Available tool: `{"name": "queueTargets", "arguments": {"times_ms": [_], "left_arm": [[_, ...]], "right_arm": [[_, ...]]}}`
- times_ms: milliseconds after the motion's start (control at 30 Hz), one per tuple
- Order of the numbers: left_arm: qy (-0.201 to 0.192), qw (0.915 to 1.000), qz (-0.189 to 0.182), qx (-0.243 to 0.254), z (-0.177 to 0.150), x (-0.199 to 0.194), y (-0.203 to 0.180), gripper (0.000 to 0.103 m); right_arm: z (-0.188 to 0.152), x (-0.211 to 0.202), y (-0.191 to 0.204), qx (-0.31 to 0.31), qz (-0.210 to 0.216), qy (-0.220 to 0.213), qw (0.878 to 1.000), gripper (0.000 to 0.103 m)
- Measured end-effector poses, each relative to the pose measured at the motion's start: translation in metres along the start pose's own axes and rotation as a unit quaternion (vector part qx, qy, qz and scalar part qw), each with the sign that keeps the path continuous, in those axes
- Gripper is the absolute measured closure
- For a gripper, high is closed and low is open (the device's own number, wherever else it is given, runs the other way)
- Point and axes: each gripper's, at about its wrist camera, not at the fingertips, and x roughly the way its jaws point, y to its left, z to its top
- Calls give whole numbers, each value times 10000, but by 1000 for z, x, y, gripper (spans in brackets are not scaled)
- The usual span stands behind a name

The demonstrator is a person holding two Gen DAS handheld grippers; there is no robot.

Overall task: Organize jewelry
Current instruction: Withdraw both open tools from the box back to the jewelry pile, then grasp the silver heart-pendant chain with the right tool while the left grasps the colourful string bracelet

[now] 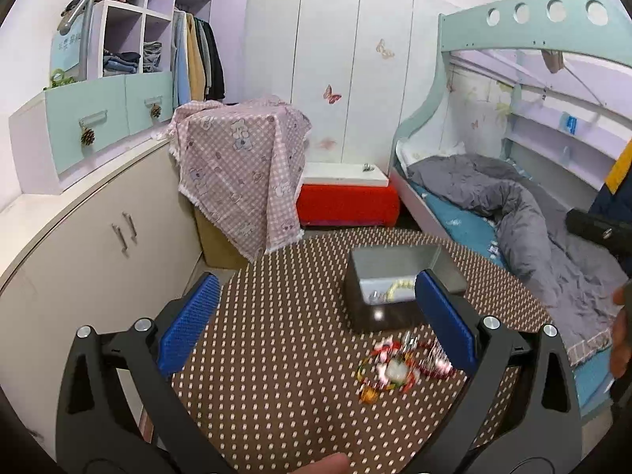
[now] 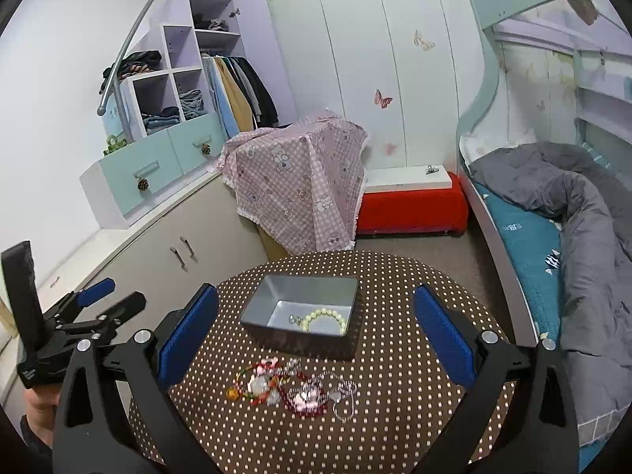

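Jewelry (image 2: 292,389) lies in a loose, tangled pile on a round table (image 2: 414,414) covered in brown cloth with pale dots. We see red beads, a few bright charms and a silvery chain, all on the near half of the tabletop. From the pile, a small grey metal box (image 2: 304,308) sits at about twelve o'clock, close by but apart, with its open top facing up. Inside it, a pale green bead bracelet (image 2: 326,318) and a small silvery piece (image 2: 293,319) already rest on the bottom, so we judge the box to be the collecting place and the sorting partly done.

Our right gripper (image 2: 316,335) hangs above the table, its blue pads spread wide with nothing between them; the pile shows low between them, untouched. Our left gripper (image 1: 316,324) is likewise wide open and empty, and in its slightly blurred view the pile sits at about four o'clock from its centre, near the right pad. In the right wrist view, that left gripper shows at nine o'clock, off the table's edge.

Both open, empty grips suggest we are free to reach for the next piece.
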Motion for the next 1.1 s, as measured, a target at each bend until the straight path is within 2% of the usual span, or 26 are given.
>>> {"name": "queueTargets", "arguments": {"times_ms": [333,667,833,1000,1100], "left_arm": [[444,9990,17,-17,-48,22,1,6],[1174,9927,63,264,-70,75,-12,6],[1600,9862,19,427,-78,100,-17,16],[2061,9771,-222,470,-85,120,-19,41],[2073,9759,-250,628,-86,121,-25,41]], "right_arm": [[-50,6,-9,-153,-459,402,9980,8],[-81,34,-24,6,-475,968,9942,8],[-90,49,-31,140,-467,1254,9909,8],[-95,65,-34,155,-497,1557,9864,8],[-95,72,-34,143,-498,1695,9842,8]]}}
